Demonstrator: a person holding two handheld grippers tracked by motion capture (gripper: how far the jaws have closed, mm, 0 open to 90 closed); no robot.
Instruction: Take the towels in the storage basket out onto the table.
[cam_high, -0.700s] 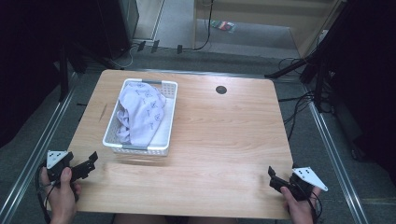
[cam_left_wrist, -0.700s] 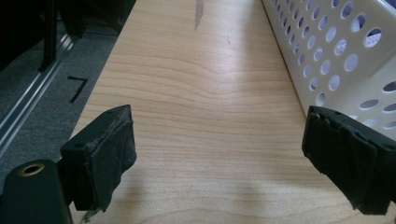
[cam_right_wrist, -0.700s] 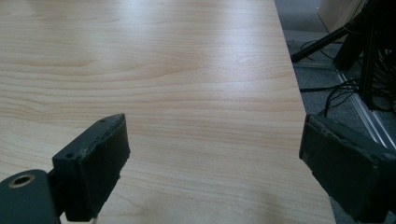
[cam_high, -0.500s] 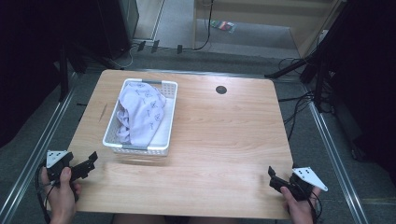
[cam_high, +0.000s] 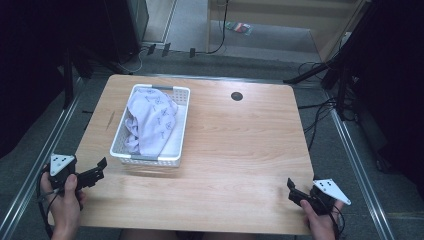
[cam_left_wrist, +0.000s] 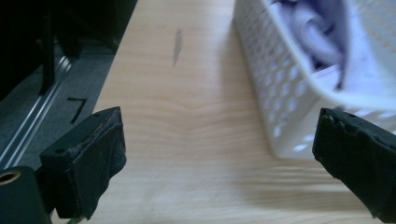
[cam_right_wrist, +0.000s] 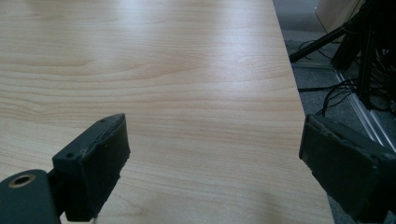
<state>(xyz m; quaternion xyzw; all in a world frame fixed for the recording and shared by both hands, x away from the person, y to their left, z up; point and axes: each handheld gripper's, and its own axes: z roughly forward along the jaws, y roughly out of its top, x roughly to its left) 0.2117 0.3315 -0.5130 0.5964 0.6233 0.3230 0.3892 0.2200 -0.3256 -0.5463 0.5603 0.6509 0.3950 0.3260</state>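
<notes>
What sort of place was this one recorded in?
Probably a lab or studio data-collection setup, not a home: a bare wooden table inside metal floor rails, cables trailing across grey carpet, dark stands around it. A white basket holds crumpled cloth.

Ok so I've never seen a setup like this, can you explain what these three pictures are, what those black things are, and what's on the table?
There is no robot here. A person sits at a wooden table and holds a hand-operated grasping tool in each hand: the left tool and the right tool.

The high view comes from a fixed camera above, looking down on the table. Each of the other two pictures comes from a small camera riding on one tool; the black blocks at the bottom corners are that tool's own two jaws, spread apart.

On the table sits a white plastic basket with a pale patterned cloth bundled inside. A small dark round hole marks the far side.

Nothing is held; both tools are open and empty.
</notes>
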